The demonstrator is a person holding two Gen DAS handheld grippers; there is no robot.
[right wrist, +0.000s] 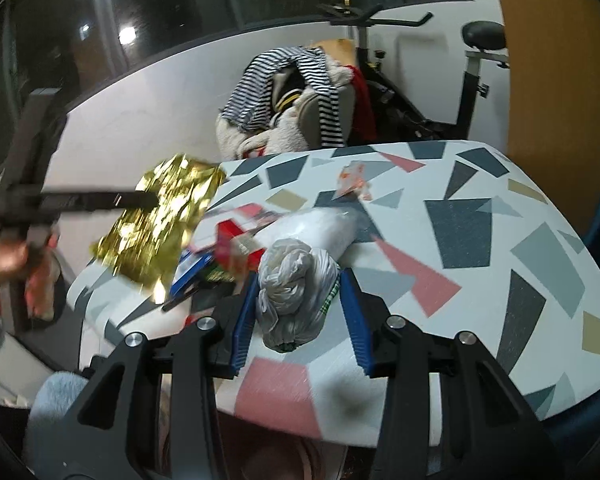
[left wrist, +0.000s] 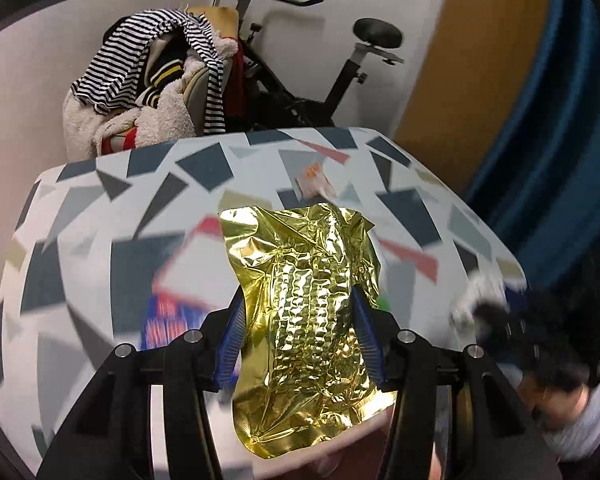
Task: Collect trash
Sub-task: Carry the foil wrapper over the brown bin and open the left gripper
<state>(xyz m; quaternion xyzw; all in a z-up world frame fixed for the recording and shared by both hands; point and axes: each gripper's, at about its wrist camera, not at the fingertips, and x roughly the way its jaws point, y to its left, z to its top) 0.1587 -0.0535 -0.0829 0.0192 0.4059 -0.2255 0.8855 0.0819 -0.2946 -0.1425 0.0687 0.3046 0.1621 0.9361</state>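
Left gripper (left wrist: 300, 332): clenched on the gold foil wrapper (left wrist: 304, 304), blue pads pressing its two sides, lifted above the table (left wrist: 100, 208).
Gold foil wrapper: crinkled, sticking out past the fingertips and hanging back below them; in the right wrist view it is blurred, out to the left of the right gripper, off the table's left edge.
Hand (right wrist: 4, 268): the person's left hand, far left of the right gripper, wrapped round the left tool's handle.
Boxes (right wrist: 236, 248): red and blue packets, blurred, on the table just ahead-left of the right gripper.
Right gripper (right wrist: 300, 300): grasping the white plastic bag (right wrist: 296, 292) by its knotted, bunched end.
White plastic bag: its bulk stretches ahead of the fingertips, resting on the table.
Small wrapper (right wrist: 354, 180): orange and white, well ahead of the right gripper, on the table.
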